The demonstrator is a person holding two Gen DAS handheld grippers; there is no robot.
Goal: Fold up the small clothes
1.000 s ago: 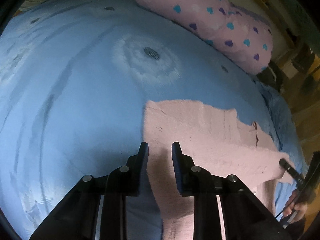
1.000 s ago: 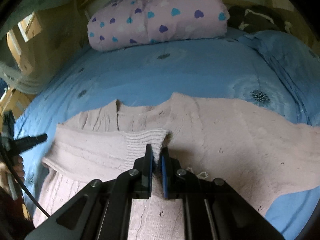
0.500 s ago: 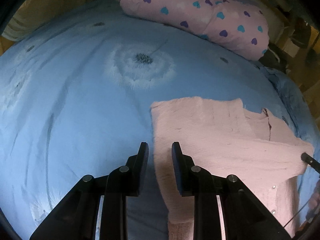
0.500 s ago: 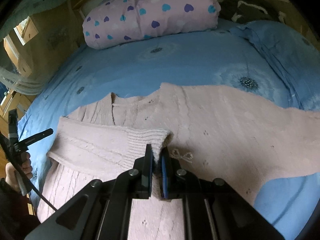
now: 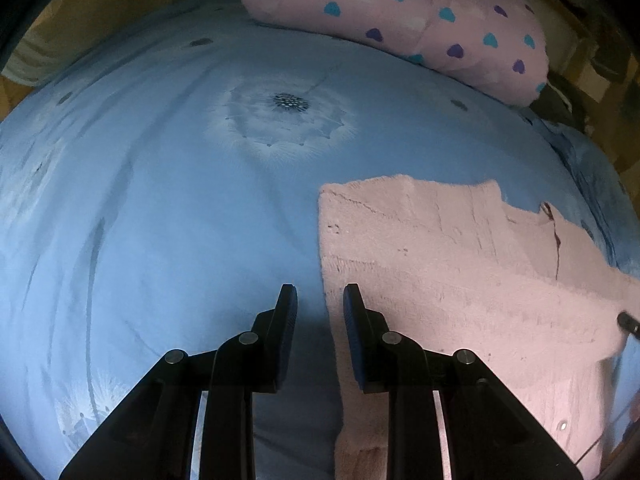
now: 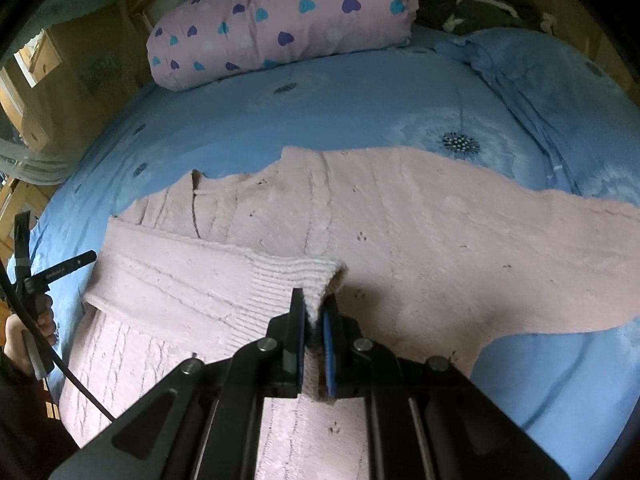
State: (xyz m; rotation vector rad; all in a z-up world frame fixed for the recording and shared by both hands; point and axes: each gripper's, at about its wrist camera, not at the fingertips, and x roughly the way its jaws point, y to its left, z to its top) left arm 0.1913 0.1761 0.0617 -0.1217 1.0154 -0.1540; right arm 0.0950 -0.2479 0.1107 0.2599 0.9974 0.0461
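A pale pink knit cardigan point(image 6: 400, 216) lies flat on the blue bedspread point(image 6: 320, 112). Its left sleeve point(image 6: 192, 276) is folded across the body, and its other sleeve stretches out to the right. My right gripper point(image 6: 314, 300) is shut on the ribbed cuff point(image 6: 296, 272) of the folded sleeve, low over the cardigan's chest. My left gripper point(image 5: 320, 296) is open and empty, hovering just over the cardigan's point(image 5: 440, 264) left edge. It also shows at the left of the right wrist view point(image 6: 60, 268).
A pink pillow with blue and purple hearts point(image 6: 280, 20) lies at the head of the bed; it also shows in the left wrist view point(image 5: 400, 12). A dark garment point(image 6: 480, 4) lies beside it. The bedspread point(image 5: 160, 200) stretches wide to the left.
The left gripper has moved away from the cardigan, toward its left edge. The right gripper has carried the cuff further across the cardigan's body.
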